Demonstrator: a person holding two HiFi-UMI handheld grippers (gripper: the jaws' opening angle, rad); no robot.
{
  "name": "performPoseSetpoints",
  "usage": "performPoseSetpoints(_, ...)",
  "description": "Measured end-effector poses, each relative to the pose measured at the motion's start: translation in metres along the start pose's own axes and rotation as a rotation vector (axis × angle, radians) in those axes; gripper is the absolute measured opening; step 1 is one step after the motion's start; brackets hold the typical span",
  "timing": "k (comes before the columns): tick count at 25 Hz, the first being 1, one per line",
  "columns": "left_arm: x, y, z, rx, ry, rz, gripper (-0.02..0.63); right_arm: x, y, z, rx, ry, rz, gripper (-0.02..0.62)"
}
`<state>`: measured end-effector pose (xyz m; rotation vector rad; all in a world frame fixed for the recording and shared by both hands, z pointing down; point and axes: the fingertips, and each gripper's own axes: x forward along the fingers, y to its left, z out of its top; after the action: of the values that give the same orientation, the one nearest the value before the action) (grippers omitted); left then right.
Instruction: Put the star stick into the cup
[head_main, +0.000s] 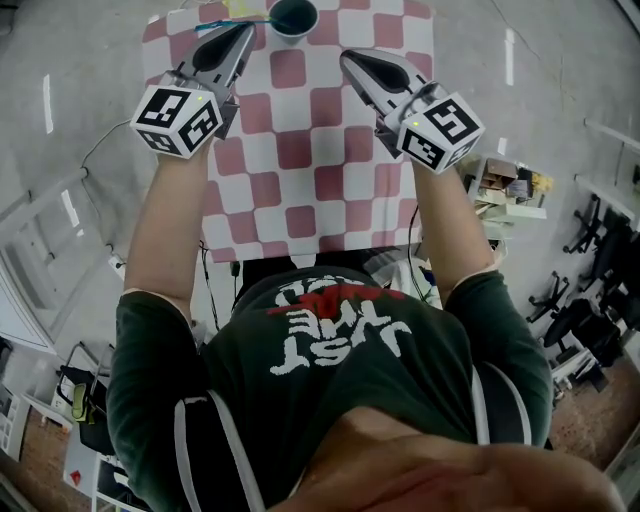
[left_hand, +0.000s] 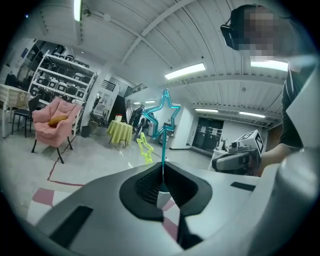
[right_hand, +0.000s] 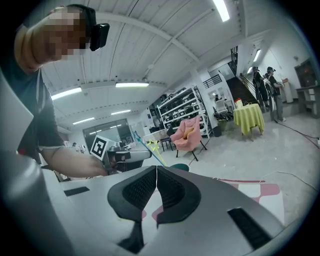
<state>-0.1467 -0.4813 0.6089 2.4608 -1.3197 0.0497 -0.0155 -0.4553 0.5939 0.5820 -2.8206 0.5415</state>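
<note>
- The shirt (head_main: 330, 340) fills the bottom of the head view. Both forearms stretch from it over the checked table (head_main: 300, 215).
- The left gripper (head_main: 246, 30) has its jaws clamped on the thin stem of the teal stick (left_hand: 164, 131). The star stands clear above the pads, probably so the bare lower end can go into the cup first.
- The cup (head_main: 293, 15) sits at the table's far edge, between the two gripper tips. The stick is not in it. In the head view one end lies just beside the rim.
- A yellow star (left_hand: 145, 147) shows near the teal one. I cannot tell what holds it.
- The right gripper (head_main: 352, 60) has its jaws together on nothing. It hangs to the right of the cup, likely just kept out of the way or ready to steady it.
- Both grippers point forward and slightly down, tips angled in toward the cup, marker cubes facing up.
</note>
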Motion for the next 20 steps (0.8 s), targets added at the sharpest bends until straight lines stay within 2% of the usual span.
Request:
performPoseSetpoints(8,0.016,-0.006,-0.013,0.031,0.057,-0.019,0.018,0.001,-0.004,-0.008,0.022,0.000,0.001,0.035)
performPoseSetpoints(14,0.021,-0.008,-0.019,0.048,0.069,-0.017,0.023,0.000,-0.004,-0.013,0.036,0.002,0.007,0.035)
performPoseSetpoints(20,0.023,-0.010,-0.025,0.036,0.078,-0.003,0.100,-0.005,-0.004,-0.017,0.047,0.002,0.010,0.035)
